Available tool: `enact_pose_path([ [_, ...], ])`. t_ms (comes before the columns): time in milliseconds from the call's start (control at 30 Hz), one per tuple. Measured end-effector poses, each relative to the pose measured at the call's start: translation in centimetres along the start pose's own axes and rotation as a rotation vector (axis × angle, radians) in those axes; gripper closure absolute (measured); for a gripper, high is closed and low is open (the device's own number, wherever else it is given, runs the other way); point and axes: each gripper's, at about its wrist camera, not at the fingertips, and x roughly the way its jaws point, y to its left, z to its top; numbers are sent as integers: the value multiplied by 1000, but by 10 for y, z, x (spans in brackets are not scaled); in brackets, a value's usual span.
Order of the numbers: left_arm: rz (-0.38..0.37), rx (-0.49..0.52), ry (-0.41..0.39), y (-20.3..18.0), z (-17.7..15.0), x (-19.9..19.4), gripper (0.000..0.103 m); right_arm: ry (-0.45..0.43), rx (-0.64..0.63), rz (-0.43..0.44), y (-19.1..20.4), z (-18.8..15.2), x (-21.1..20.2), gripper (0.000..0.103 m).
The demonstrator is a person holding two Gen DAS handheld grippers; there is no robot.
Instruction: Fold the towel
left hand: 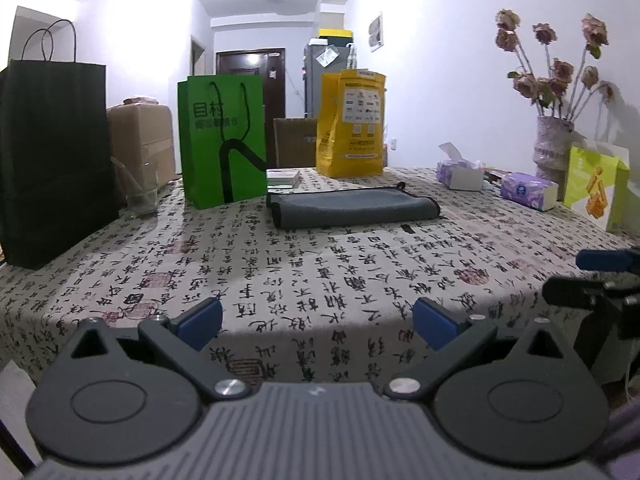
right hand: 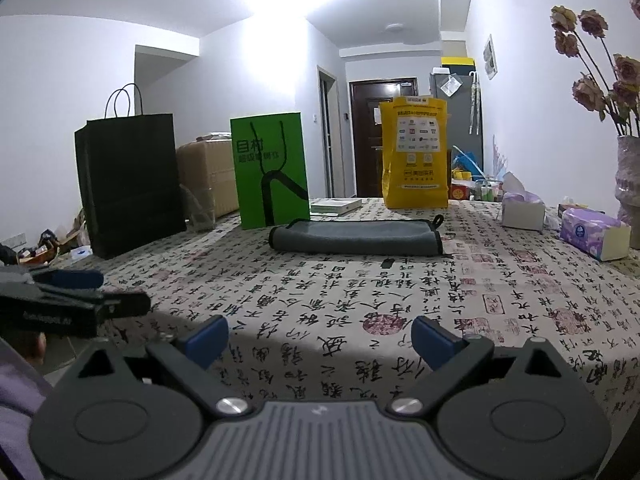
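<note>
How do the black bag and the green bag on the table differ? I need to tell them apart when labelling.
The black bag is taller and plain, while the green bag is shorter and carries printed characters and a black curved mark. The black bag's handles stand up above its rim; the green bag's cord handles hang down its front. The black bag stands left of the green one. Both stand upright on the patterned tablecloth.

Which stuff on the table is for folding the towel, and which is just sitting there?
For the job:
grey towel
left gripper, open
right gripper, open

Just sitting there:
black bag
green bag
yellow bag
glass
tissue packs
flower vase
</note>
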Motion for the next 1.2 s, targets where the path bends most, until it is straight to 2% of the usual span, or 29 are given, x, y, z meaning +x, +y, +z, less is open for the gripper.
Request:
enact_pose_path([
  [167, -22, 8, -5, -3, -6, -9, 0, 0, 4, 9, 1, -3, -7, 5],
  [767, -7, -9, -3, -3, -6, -17, 0, -19, -20, 27, 9, -5, -18, 5],
  [867, -12, -9, -3, -4, -7, -17, 0, -19, -23, 25, 9, -5, -18, 0],
  [1200, -16, -8, -2, -5, -7, -16, 0, -15, -16, 34, 10, -6, -19, 0],
])
